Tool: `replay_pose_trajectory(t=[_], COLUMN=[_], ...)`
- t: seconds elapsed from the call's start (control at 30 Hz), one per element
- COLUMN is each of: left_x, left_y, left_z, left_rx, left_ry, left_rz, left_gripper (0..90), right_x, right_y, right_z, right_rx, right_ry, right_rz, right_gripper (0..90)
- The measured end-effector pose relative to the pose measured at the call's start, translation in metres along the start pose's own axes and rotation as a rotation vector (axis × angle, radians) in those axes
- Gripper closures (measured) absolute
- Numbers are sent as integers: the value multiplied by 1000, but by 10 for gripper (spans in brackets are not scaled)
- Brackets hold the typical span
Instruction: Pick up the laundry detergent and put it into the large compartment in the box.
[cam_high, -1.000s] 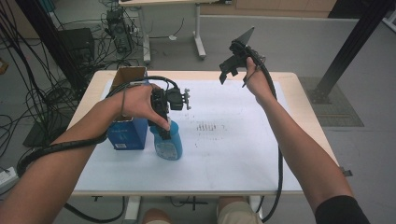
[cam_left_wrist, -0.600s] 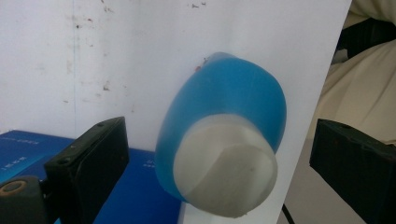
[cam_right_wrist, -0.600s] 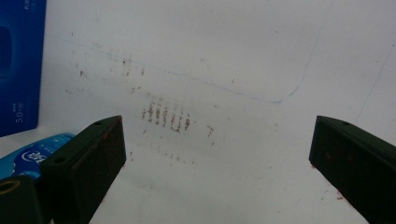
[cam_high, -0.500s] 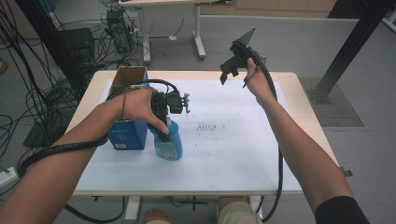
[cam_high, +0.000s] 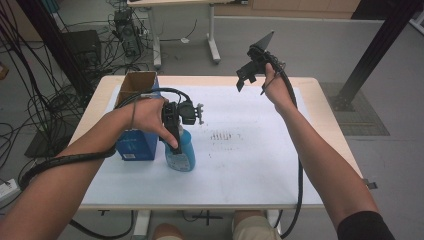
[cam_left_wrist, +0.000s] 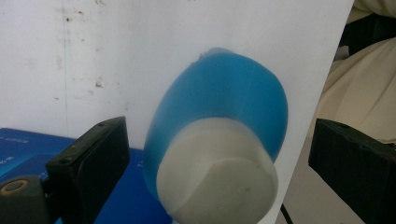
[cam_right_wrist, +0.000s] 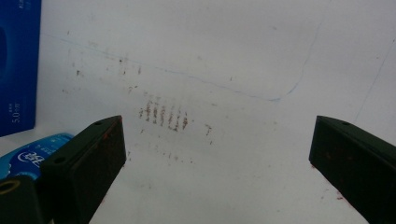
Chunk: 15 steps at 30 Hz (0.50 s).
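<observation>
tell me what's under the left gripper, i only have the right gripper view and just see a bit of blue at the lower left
Observer: That is a blue bottle with a white cap; it stands upright on the white mat, and the left gripper sits right above it.
Operator: is the left gripper shut on it
Observer: No. In the left gripper view the jaws stand open on either side of the cap, with gaps showing.
Operator: and that blue slab at my top left
Observer: A blue box standing just beside the bottle, on its left in the high view.
Operator: where's my right gripper
Observer: The right gripper is held high over the table's far edge, jaws open.
</observation>
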<state>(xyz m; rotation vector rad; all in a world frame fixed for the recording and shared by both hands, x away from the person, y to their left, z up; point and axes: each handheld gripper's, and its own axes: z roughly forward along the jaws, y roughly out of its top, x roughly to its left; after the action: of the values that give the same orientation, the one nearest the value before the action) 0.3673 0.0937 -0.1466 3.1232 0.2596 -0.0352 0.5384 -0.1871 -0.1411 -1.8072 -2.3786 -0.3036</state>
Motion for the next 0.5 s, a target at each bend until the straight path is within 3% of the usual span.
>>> replay_pose_trajectory(t=[0.5], left_x=[2], left_y=[2], left_z=[3], left_rx=[-1], left_ry=[-19], left_rz=[5], left_gripper=[65], right_x=[-3], right_y=[0], right_z=[1], right_rx=[3], right_ry=[0], right_rz=[6], right_gripper=[38])
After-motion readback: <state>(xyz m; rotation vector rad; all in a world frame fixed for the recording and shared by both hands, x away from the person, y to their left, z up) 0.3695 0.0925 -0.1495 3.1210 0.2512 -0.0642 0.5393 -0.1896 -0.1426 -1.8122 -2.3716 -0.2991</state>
